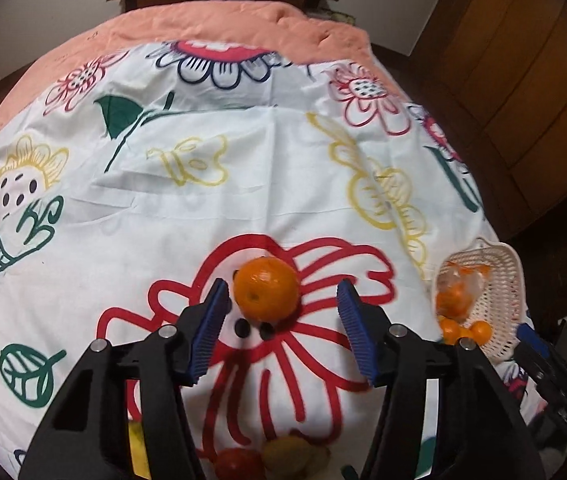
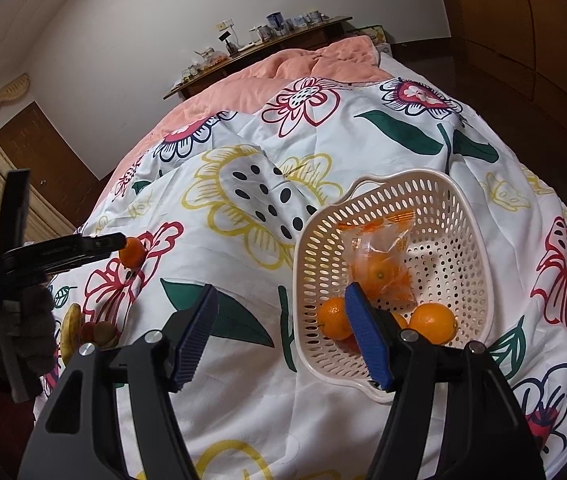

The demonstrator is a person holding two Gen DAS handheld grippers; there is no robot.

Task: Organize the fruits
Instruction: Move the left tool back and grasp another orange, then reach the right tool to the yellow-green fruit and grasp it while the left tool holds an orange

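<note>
An orange lies on the flowered bedspread, just ahead of my open left gripper, nearer its left finger and not touched. The orange also shows in the right wrist view, at the tip of the left gripper. A white perforated basket holds loose oranges and a clear bag of oranges. My right gripper is open and empty, its right finger over the basket's near rim. The basket appears at the right in the left wrist view.
A banana and some small round fruits lie on the bedspread at the left. Red and yellow fruits sit under the left gripper. A pink blanket covers the far bed. Wooden wardrobes stand at the right.
</note>
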